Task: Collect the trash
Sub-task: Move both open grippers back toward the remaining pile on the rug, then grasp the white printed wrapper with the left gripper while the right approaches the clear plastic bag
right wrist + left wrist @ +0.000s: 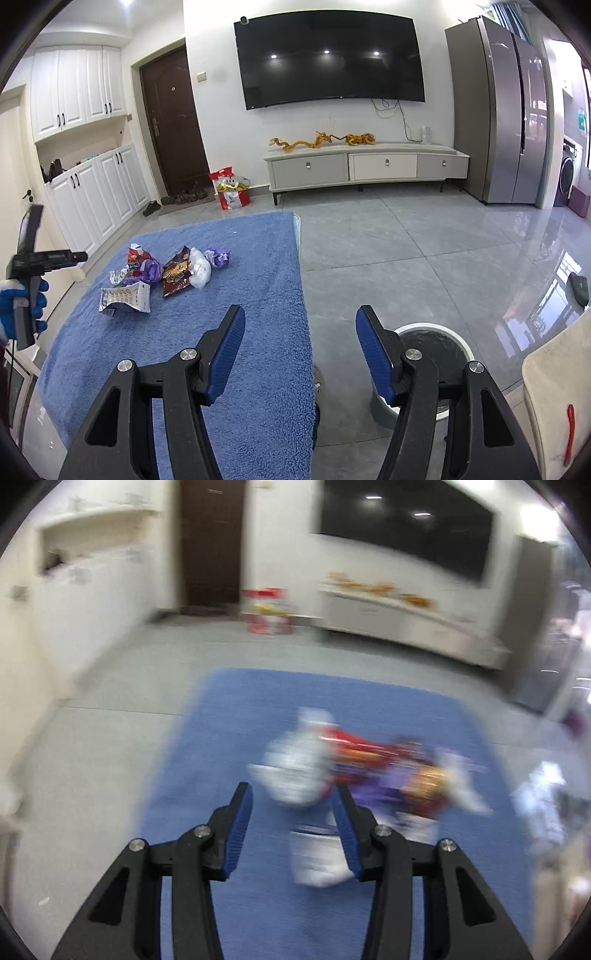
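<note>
Wrappers (162,275) heaped on blue cloth (258,369) — left gripper (291,797) and right gripper (300,315) both agape, empty.

Floor (424,240): large glossy grey tiles, reflecting daylight at 3 o'clock. Far wall, white, carries a wide black flat television screen (330,59) at 12 o'clock, with three ceiling lights mirrored in it. Beneath it stands a long low grey-and-white drawer cabinet (365,166). A dark brown panelled door (173,125) sits at 10 o'clock, white panelled cupboards (85,147) beside it at 9 o'clock. A tall silver double-door refrigerator (506,114) occupies 2 o'clock.
</note>
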The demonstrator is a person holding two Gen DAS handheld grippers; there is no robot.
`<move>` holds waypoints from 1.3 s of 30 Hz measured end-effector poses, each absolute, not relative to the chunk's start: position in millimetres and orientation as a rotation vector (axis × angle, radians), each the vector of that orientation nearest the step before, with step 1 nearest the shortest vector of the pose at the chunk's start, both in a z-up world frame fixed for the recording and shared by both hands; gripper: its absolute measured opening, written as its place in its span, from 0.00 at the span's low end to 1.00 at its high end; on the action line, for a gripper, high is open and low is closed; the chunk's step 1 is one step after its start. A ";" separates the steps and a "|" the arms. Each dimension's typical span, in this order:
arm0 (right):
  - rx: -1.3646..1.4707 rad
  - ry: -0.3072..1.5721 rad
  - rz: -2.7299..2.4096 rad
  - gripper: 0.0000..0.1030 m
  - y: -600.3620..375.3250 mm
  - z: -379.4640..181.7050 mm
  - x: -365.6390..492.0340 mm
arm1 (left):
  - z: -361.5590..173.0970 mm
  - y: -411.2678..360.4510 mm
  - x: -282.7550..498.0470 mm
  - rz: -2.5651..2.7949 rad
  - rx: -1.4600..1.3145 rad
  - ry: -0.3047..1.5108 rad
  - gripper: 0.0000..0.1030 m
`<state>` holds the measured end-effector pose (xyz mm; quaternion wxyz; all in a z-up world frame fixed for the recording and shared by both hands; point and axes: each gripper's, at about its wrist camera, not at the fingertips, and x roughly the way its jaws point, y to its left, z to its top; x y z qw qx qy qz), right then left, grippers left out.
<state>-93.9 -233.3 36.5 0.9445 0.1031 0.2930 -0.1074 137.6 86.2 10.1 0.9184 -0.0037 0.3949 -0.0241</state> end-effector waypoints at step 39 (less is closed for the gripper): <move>0.123 0.717 0.045 0.62 -125.9 8.7 19.5 | 48.8 89.9 1.4 -0.347 0.225 0.541 0.48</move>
